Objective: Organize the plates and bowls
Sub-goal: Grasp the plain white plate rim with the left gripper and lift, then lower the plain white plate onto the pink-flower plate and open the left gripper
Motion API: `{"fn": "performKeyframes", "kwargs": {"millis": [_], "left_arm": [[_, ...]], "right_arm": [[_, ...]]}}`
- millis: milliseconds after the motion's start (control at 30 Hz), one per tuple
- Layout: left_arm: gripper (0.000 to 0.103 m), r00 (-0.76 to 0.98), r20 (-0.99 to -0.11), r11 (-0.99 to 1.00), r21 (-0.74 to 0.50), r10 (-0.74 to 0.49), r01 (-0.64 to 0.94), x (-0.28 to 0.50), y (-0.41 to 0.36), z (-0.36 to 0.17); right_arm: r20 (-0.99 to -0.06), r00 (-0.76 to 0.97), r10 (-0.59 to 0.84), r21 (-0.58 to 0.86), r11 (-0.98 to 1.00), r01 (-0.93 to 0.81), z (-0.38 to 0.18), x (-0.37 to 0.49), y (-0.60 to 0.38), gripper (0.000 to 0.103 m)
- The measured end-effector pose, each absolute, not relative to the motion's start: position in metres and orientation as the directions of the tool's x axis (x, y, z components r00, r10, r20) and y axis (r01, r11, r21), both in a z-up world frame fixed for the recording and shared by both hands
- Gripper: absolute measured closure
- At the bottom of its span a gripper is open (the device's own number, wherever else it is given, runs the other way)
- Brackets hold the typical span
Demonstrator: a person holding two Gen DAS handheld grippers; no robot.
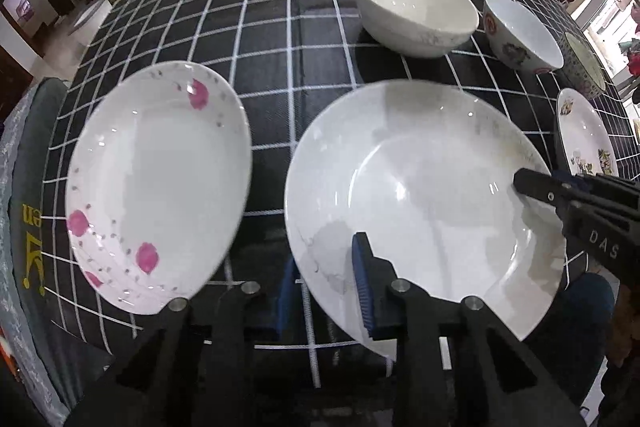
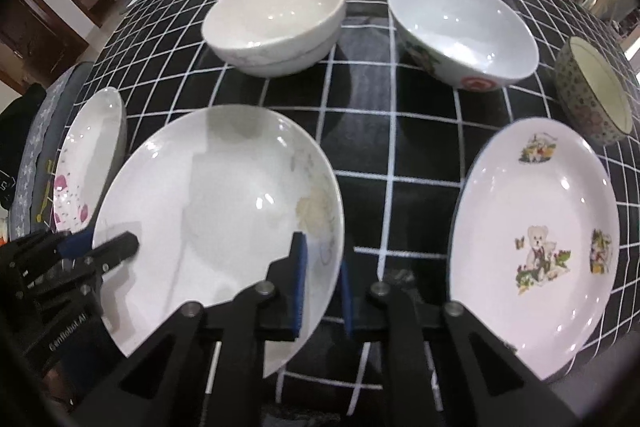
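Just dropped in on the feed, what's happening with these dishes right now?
Both grippers are clamped on the rim of the big white plate: the left gripper on its left edge, the right gripper on its right. The pink-flower plate, the bear plate and three bowls sit apart on the checked tablecloth.

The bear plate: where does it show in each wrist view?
Left wrist: bear plate is cut off at the right edge, behind the right gripper.
Right wrist: bear plate fills the lower right, whole.
Shared landmark: the plain white bowl, far centre in both views.
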State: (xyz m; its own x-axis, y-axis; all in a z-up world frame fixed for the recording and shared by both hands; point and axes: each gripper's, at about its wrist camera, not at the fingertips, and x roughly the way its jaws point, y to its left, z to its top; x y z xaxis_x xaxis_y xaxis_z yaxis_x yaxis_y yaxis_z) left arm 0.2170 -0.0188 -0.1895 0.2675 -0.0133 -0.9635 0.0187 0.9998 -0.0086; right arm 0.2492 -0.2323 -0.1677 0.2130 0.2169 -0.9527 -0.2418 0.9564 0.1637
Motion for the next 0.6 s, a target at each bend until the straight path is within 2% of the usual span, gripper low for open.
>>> {"fn": "performKeyframes", "kwargs": {"millis": [400, 600], "left_arm": [[0.08, 0.369, -0.929, 0.999, -0.008, -0.02, 0.035, 0.206, 0.003, -0.144], [0.08, 0.415, -0.91, 1.0, -0.014, -0.005, -0.018, 0.204, 0.04, -0.126]], "right_arm": [[-0.929, 0.288, 0.231, 0.164, 0.958, -0.236, -0.137, 0.238, -0.22, 0.086], [-0.911, 0.323, 0.257, 0.162, 0.942, -0.293, -0.118, 0.241, -0.186, 0.086]]}}
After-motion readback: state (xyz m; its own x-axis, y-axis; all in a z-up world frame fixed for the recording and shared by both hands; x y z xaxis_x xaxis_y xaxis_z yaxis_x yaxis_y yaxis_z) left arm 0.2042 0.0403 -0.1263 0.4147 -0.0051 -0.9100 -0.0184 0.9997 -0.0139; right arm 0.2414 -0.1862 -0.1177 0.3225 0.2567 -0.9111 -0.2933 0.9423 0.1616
